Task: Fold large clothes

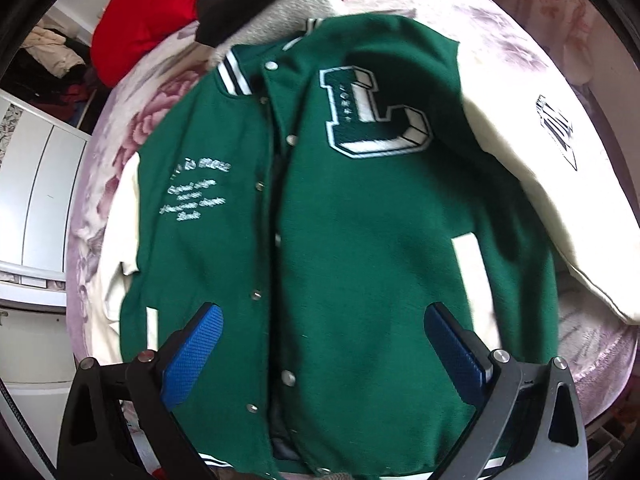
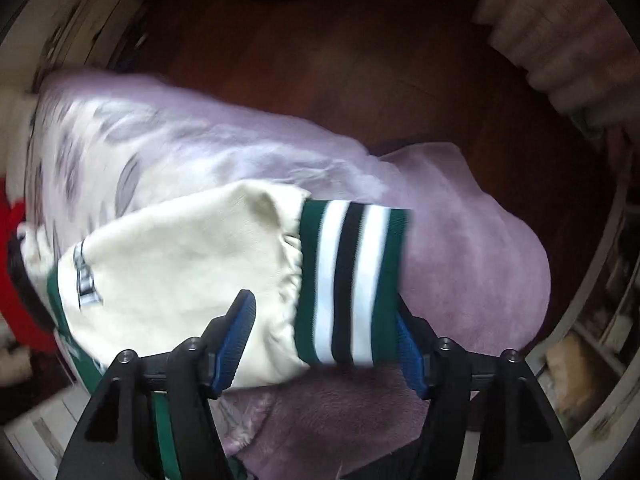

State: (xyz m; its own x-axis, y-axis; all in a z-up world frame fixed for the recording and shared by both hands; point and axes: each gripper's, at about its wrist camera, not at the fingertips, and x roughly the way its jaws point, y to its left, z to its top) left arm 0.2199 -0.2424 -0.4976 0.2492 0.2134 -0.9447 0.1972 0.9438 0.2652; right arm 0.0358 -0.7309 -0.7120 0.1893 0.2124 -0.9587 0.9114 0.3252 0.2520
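Right gripper (image 2: 326, 336) hangs over the striped cuff (image 2: 352, 280), pads apart and straddling it – sleeve (image 2: 180, 272) runs away leftwards. Left gripper (image 1: 320, 344), also spread, hovers above the jacket (image 1: 360, 240) hem – 2 tools, nothing clamped

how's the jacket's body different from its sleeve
The jacket body is green and carries a large L patch and a row of snaps; the sleeve is cream and plain apart from a small dark logo. The sleeve ends in a striped cuff. Both lie on the lilac floral blanket.
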